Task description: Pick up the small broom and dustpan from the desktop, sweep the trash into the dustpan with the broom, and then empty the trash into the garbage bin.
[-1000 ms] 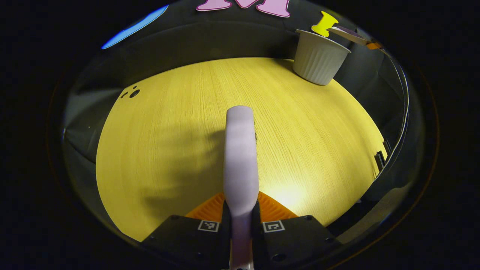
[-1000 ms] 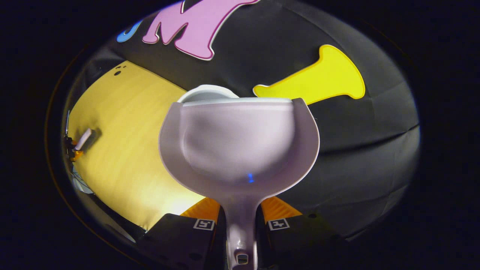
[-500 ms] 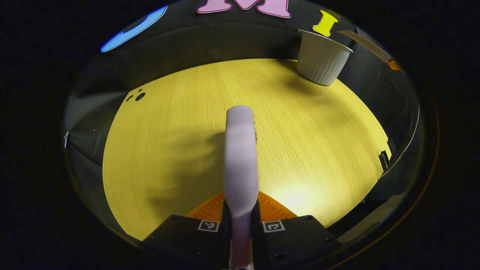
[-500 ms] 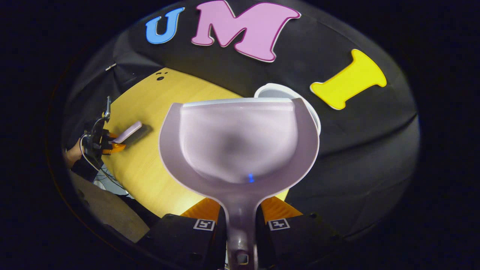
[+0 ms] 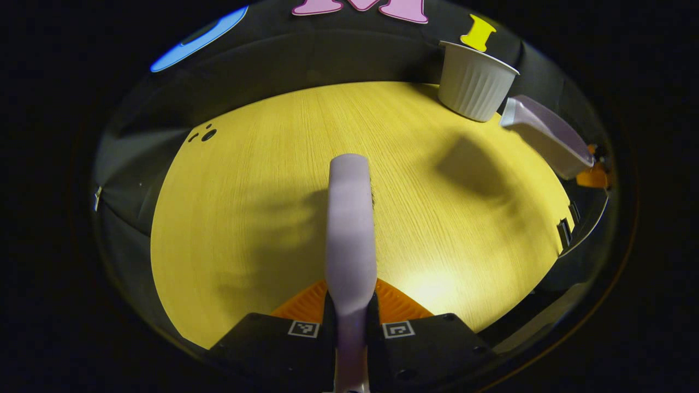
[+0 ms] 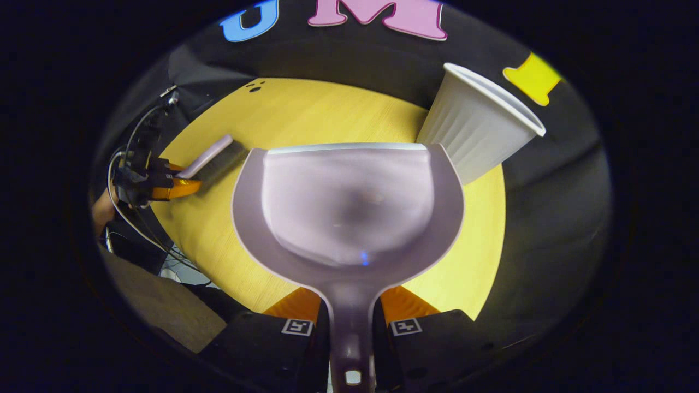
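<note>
Dustpan (image 6: 349, 213): handle was clamped between the right gripper's (image 6: 349, 319) fingers; pan stuck out ahead, above the table (image 6: 306, 117).
Broom (image 5: 350, 229): handle was pinched in the closed left gripper (image 5: 350, 322), head pointing forward over the table.
Bin (image 6: 478, 128): white, ribbed, stood just ahead and right of the dustpan's lip, at the table's far edge.
Left gripper from the right gripper view: far left of the dustpan, broom bristles down.

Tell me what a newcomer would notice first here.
The dustpan looms largest, held by its handle in the right claw above the yellow table. Just behind it stands a white ribbed bin. In the left gripper view, the broom juts from the left claw.
</note>
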### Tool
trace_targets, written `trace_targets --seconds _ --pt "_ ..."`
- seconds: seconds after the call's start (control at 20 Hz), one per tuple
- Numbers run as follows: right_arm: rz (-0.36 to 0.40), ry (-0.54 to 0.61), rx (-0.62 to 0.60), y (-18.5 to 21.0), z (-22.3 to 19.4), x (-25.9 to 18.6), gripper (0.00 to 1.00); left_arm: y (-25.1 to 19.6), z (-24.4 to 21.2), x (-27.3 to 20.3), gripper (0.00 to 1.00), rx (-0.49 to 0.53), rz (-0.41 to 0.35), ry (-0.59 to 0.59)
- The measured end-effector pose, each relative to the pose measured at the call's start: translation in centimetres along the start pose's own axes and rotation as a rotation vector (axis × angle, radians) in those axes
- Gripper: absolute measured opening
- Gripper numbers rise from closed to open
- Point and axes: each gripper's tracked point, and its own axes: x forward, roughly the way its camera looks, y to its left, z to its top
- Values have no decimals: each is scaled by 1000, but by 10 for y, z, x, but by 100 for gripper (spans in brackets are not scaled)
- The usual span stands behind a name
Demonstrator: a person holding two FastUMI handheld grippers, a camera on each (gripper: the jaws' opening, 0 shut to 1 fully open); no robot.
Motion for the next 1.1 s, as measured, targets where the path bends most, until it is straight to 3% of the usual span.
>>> trace_targets --seconds 0.25,0.5,1.1 --pt "-1 38 31 21 -34 44 37 9 -2 4 28 40 31 15" --pt "-15 57 48 28 -42 70 37 14 -6 5 28 57 57 38" --pt "-3 93 94 27 -50 81 38 21 -14 5 32 55 75 83"
